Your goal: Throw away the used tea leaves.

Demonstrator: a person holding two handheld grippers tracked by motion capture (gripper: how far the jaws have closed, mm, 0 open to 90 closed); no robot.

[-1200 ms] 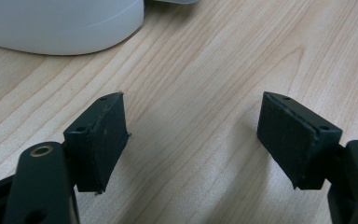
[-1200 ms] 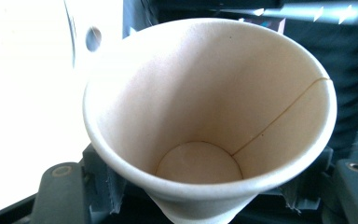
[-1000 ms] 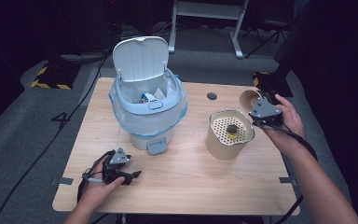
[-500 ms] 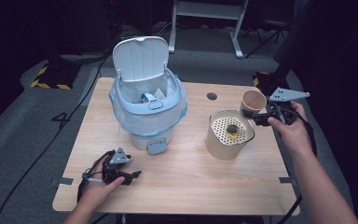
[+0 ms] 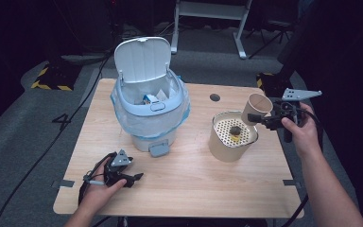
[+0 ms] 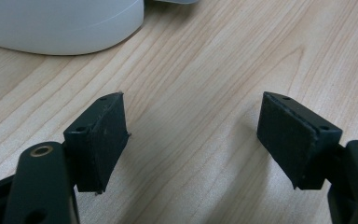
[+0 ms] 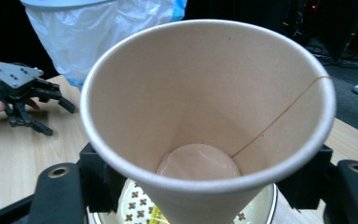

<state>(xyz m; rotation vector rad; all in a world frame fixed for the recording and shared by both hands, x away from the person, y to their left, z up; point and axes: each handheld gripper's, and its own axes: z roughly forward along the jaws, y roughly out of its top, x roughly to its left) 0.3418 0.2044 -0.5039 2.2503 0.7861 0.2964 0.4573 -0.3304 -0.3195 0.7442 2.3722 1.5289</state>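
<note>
Holding paper cup (image 7: 205,121); strainer tub (image 5: 231,137) beneath.

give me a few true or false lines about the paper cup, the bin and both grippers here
1. The right gripper holds the tan paper cup tipped over the round beige container with a perforated insert. True.
2. The white pedal bin with a plastic liner has its lid shut. False: the lid stands open.
3. The left gripper is clamped on a cup. False: its jaws are open over bare wooden table.
4. The paper cup looks empty inside. True.
5. The left gripper lies on the far side of the bin. False: it rests near the table's front edge.
</note>
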